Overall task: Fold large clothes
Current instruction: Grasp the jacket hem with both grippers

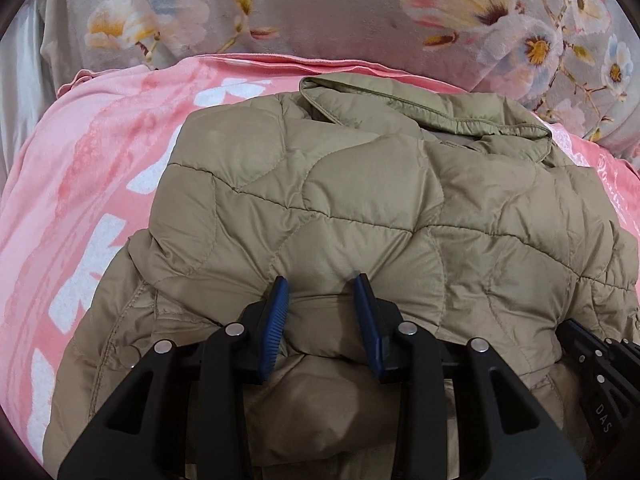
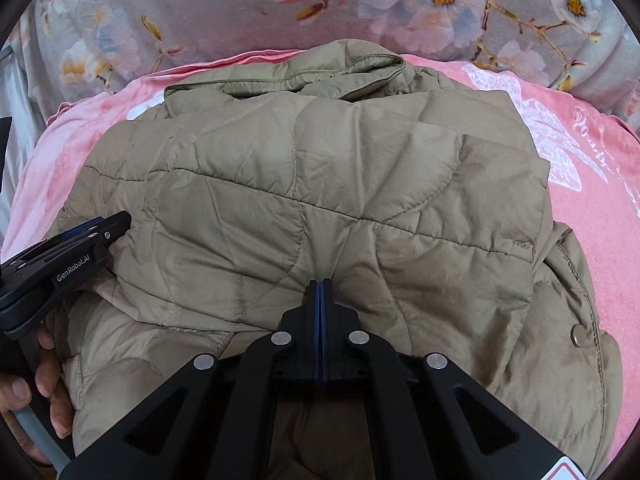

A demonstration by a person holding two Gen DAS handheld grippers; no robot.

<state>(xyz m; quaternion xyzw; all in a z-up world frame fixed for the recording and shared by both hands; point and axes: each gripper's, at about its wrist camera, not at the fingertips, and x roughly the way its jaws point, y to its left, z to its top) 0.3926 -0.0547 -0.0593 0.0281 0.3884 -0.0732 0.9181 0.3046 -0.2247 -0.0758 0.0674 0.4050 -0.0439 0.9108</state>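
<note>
**Operator:** Two grippers are in contact with one khaki quilted jacket. Report its position.

**Inspector:** It lies folded on a pink blanket, collar at the far end. A grey floral cover lies beyond the blanket's far edge.

**Operator:** Left gripper status?

**Inspector:** Its blue pads stand apart. A puffed fold of the near jacket edge bulges up between them; whether both pads press on it cannot be determined.

**Operator:** Right gripper status?

**Inspector:** Pads pressed together, no gap visible. Its tip sits on the jacket at a quilted seam, and creases in the fabric run toward that point. Whether cloth is pinched inside cannot be determined.

**Operator:** Relative placement?

**Inspector:** From the right wrist view, the left gripper sits on the jacket's left part, held by the left hand. A metal snap shows at the jacket's right edge.
</note>
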